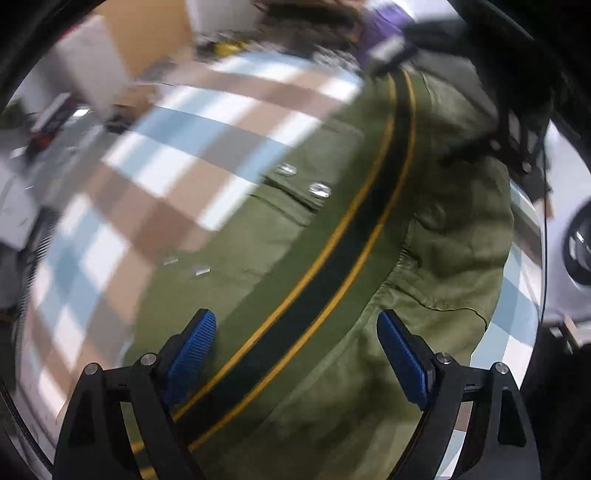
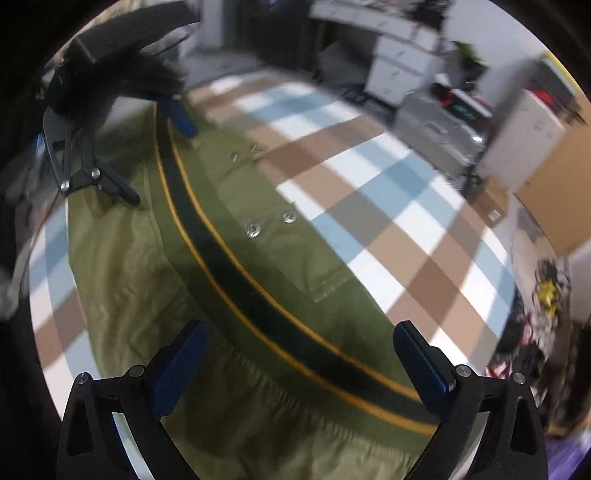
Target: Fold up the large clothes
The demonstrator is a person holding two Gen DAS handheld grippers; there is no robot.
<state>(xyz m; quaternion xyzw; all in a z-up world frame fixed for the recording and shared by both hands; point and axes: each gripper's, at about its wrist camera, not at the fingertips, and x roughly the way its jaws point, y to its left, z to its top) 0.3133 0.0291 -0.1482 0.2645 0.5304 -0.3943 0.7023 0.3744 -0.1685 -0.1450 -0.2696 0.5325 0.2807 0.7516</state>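
Note:
An olive green garment (image 1: 303, 280) with a dark stripe edged in yellow (image 1: 332, 266) and metal snaps (image 1: 319, 189) lies folded lengthwise on a checked tablecloth (image 1: 147, 177). My left gripper (image 1: 295, 328) is open just above one end of it, fingers astride the stripe. My right gripper (image 2: 299, 339) is open above the other end of the garment (image 2: 258, 295), also astride the stripe (image 2: 236, 280). The left gripper (image 2: 122, 147) shows at the far end in the right wrist view. The right gripper's black frame (image 1: 517, 140) shows at the far end in the left wrist view.
The table is covered by a blue, brown and white checked cloth (image 2: 388, 192). Around it stand white cabinets (image 2: 399, 55), cardboard boxes (image 2: 554, 184) and clutter (image 2: 543, 295). A purple item (image 1: 384, 29) lies beyond the table's far end.

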